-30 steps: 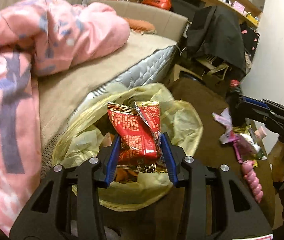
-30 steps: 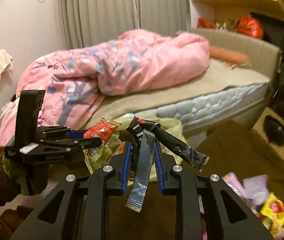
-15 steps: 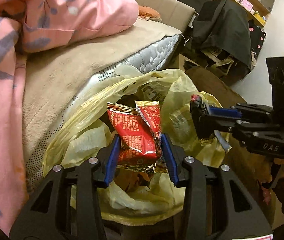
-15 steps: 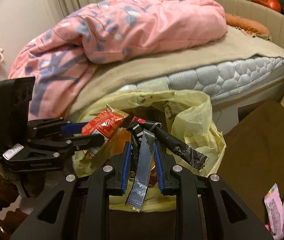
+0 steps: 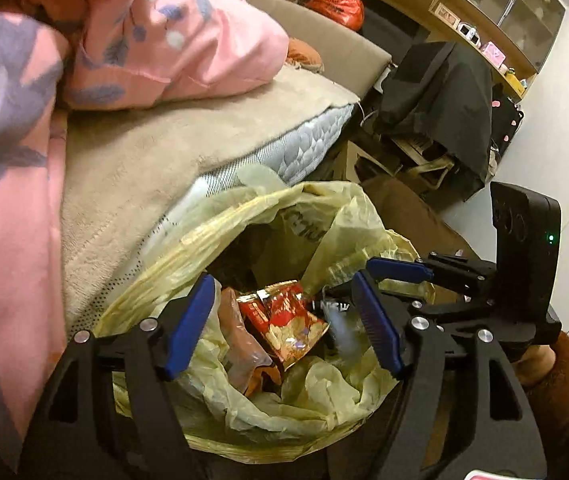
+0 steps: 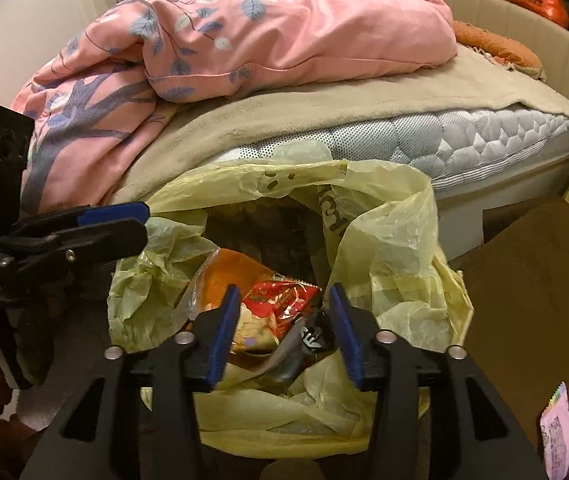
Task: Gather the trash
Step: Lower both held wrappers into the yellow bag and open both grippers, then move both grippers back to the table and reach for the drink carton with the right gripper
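Note:
A yellow plastic bag (image 5: 220, 236) (image 6: 396, 208) stands wide open beside the bed. Both grippers hang over its mouth. The jaws of my left gripper (image 5: 282, 320) are opening, and the red snack wrappers (image 5: 284, 320) lie loose in the bag below, clear of the blue pads. My right gripper (image 6: 284, 332) is opening too. Its dark and grey wrappers (image 6: 304, 340) slip down onto the red wrappers (image 6: 280, 304) with no pad on them. Each view shows the other gripper at the bag's rim: the right gripper (image 5: 388, 284) and the left gripper (image 6: 145, 223).
A bed with a pink duvet (image 6: 284, 28) and a quilted mattress (image 6: 484, 136) rises right behind the bag. More wrappers (image 6: 556, 420) lie at the lower right on a brown surface (image 6: 532, 280). Dark clothes (image 5: 436, 92) hang beyond.
Both grippers sank closer to the bag's mouth and their jaws spread apart. The red wrappers and the dark wrappers left the pads and dropped into the bag.

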The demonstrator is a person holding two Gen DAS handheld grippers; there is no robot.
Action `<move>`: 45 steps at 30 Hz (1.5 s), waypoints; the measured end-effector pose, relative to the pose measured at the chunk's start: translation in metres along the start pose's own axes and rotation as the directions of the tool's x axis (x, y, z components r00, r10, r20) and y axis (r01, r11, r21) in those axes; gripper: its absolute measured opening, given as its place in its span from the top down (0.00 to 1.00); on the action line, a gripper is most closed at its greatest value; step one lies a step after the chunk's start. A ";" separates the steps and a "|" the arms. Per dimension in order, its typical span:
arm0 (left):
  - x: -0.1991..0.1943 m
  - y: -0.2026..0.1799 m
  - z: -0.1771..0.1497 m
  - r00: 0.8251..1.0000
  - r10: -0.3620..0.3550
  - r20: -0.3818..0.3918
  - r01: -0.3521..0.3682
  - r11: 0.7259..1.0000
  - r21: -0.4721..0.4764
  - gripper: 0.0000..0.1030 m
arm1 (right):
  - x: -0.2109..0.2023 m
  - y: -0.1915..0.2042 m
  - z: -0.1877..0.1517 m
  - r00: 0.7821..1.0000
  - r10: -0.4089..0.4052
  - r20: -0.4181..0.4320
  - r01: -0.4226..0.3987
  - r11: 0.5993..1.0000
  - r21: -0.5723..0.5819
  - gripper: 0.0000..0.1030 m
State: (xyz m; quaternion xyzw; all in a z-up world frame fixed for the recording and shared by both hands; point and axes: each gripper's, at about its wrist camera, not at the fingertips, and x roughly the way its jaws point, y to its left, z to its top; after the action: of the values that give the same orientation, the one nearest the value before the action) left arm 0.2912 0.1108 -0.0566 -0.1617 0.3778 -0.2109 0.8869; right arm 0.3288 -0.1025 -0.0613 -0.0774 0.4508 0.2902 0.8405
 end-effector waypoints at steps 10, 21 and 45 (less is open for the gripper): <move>-0.024 -0.023 -0.006 0.996 0.044 0.081 -0.045 0.999 0.018 0.31 | -0.065 -0.008 -0.020 0.992 -0.075 0.097 0.068 0.995 0.075 0.44; -0.017 -0.106 -0.035 0.985 -0.164 -0.048 0.168 0.980 0.111 0.12 | -0.179 -0.016 -0.106 0.952 -0.249 0.177 0.234 0.967 0.103 0.35; 0.044 -0.227 -0.071 0.973 -0.112 -0.200 0.174 0.930 0.323 0.16 | -0.220 -0.144 -0.190 0.962 -0.160 0.221 0.106 0.966 0.238 0.34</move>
State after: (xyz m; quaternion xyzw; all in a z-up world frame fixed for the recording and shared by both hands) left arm 0.2093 -0.1150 -0.0283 -0.0144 0.4008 -0.3506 0.8463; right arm 0.1807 -0.3868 -0.0140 0.0229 0.3701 0.1875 0.9096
